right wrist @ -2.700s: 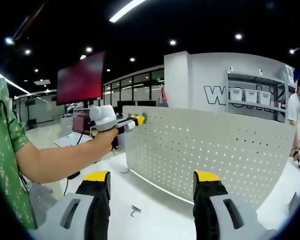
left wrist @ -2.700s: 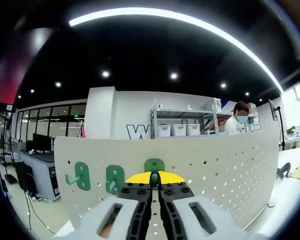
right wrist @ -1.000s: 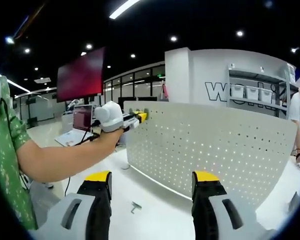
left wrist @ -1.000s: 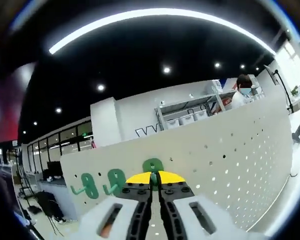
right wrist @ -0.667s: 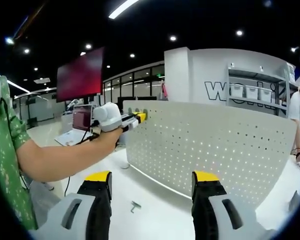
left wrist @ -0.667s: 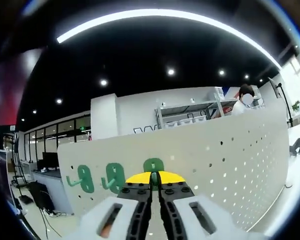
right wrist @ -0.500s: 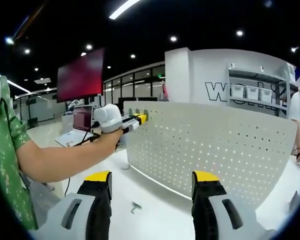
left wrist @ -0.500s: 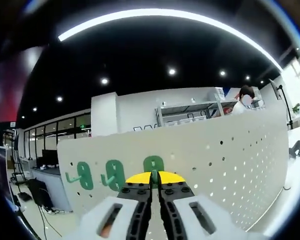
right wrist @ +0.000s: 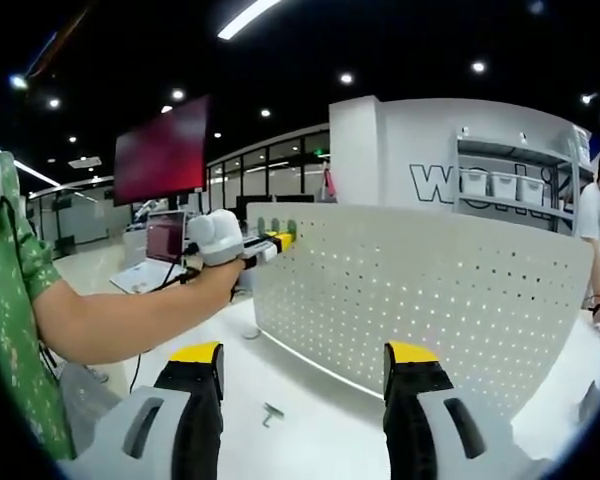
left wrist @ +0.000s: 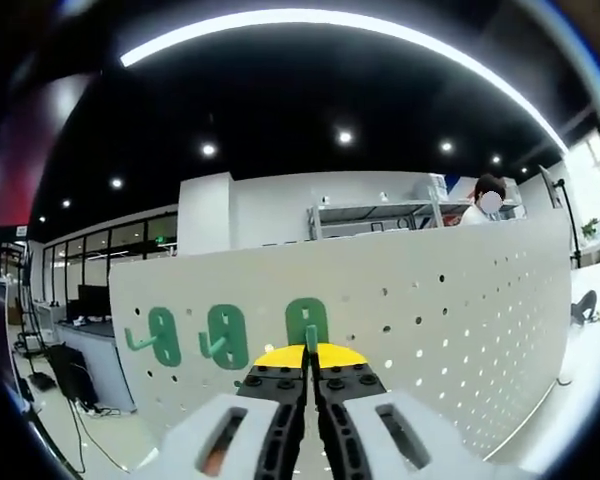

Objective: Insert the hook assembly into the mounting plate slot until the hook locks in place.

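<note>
The left tongs (left wrist: 307,362) are clamped on a green hook (left wrist: 307,324) against the white pegboard (left wrist: 460,330). The right tongs (right wrist: 305,385) stand apart above the tabletop (right wrist: 310,420).

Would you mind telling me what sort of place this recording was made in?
Probably an open-plan office or lab: a white pegboard stands on a white table, with shelving holding storage bins and a wall screen behind.

Indoor, evenly bright below, dark ceiling above | light from ceiling strip light (left wrist: 310,20) and small round downlights (left wrist: 345,136) | strip glare bent into arc by fisheye | strong edge curvature, smeared left margin | soft shadows on white tabletop (right wrist: 310,420) | daylight glow far right | centre sharp
</note>
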The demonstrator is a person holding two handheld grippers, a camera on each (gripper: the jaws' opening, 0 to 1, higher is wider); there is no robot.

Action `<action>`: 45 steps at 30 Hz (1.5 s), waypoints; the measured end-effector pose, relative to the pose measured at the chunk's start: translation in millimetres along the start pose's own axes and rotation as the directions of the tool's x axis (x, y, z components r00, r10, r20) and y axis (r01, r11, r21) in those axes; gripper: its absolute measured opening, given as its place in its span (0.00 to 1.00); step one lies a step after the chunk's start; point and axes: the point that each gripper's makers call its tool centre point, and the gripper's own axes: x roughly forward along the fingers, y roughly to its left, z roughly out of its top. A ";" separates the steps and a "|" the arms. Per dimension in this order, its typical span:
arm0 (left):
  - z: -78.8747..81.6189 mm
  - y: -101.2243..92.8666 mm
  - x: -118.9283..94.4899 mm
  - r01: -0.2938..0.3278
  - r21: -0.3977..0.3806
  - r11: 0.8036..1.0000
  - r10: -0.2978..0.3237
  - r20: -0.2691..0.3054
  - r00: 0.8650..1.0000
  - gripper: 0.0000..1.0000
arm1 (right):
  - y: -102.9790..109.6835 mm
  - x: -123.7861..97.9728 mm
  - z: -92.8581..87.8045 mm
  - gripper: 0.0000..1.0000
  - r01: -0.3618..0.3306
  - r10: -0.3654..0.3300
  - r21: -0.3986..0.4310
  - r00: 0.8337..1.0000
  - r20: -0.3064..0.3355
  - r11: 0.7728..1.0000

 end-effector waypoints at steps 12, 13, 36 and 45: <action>-3.9 -8.0 -3.5 0.032 -0.020 0.999 -0.032 -0.020 0.999 0.08 | 1.3 -1.6 -1.6 0.66 0.002 -0.002 0.000 1.000 0.000 1.000; -3.9 -9.2 -3.6 0.031 -0.005 0.999 -0.032 -0.020 0.999 0.09 | 1.4 -1.9 -1.6 0.66 0.002 -0.002 0.001 1.000 0.000 1.000; -9.3 -8.9 -16.0 0.039 -0.041 0.998 -0.041 -0.052 0.998 0.23 | 5.4 -4.0 1.4 0.66 -0.004 0.004 -0.005 1.000 0.008 1.000; -13.6 -9.9 -22.8 0.065 -0.054 0.996 -0.069 -0.068 0.995 0.30 | 7.9 -4.6 2.1 0.66 -0.007 0.007 -0.006 1.000 0.011 1.000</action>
